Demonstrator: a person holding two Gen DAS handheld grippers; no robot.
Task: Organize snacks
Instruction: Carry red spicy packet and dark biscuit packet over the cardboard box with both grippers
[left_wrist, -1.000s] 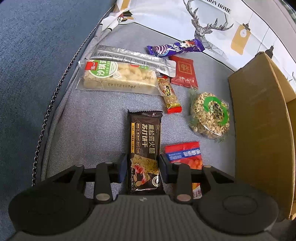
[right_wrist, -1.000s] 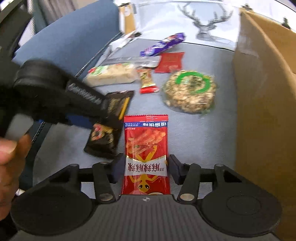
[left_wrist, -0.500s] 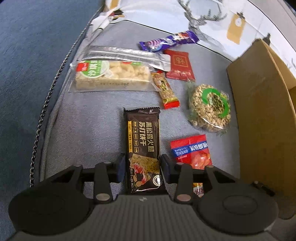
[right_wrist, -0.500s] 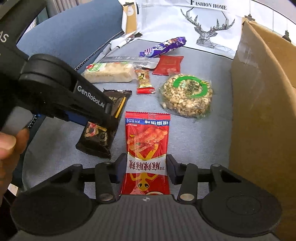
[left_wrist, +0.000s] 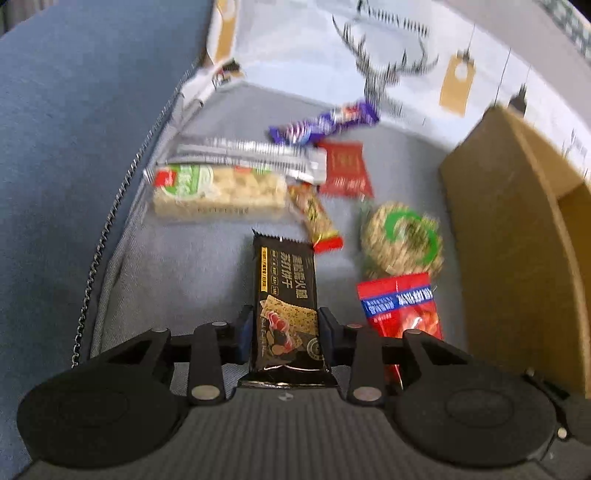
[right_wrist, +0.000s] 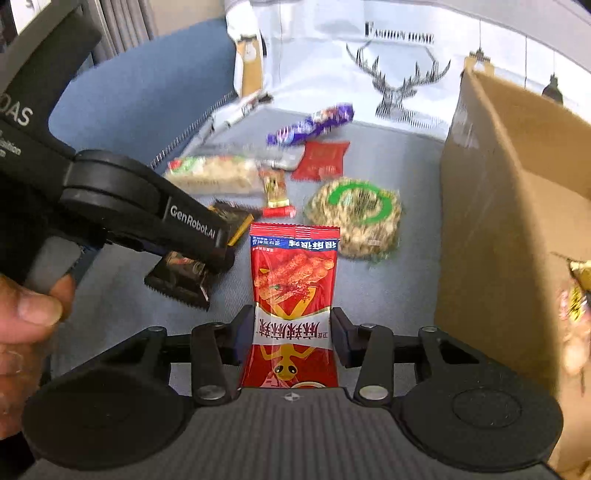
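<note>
Left gripper (left_wrist: 283, 334) jaws closing, pads pinching a glossy black cracker packet (left_wrist: 286, 295) (gold Chinese print). Right gripper (right_wrist: 293, 338) clamps a shiny red packet (right_wrist: 293, 288), just left of the corrugated cardboard box (right_wrist: 491, 206); "GenRobot.AI" on left gripper.

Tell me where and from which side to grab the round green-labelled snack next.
Take the round snack across its disc, coming straight down from above. It lies flat on the grey cushion and its crimped wrapper edge looks too thin to hold well. The cardboard box stands close on its right, so set the tool's fingers near and far rather than left and right.
</note>
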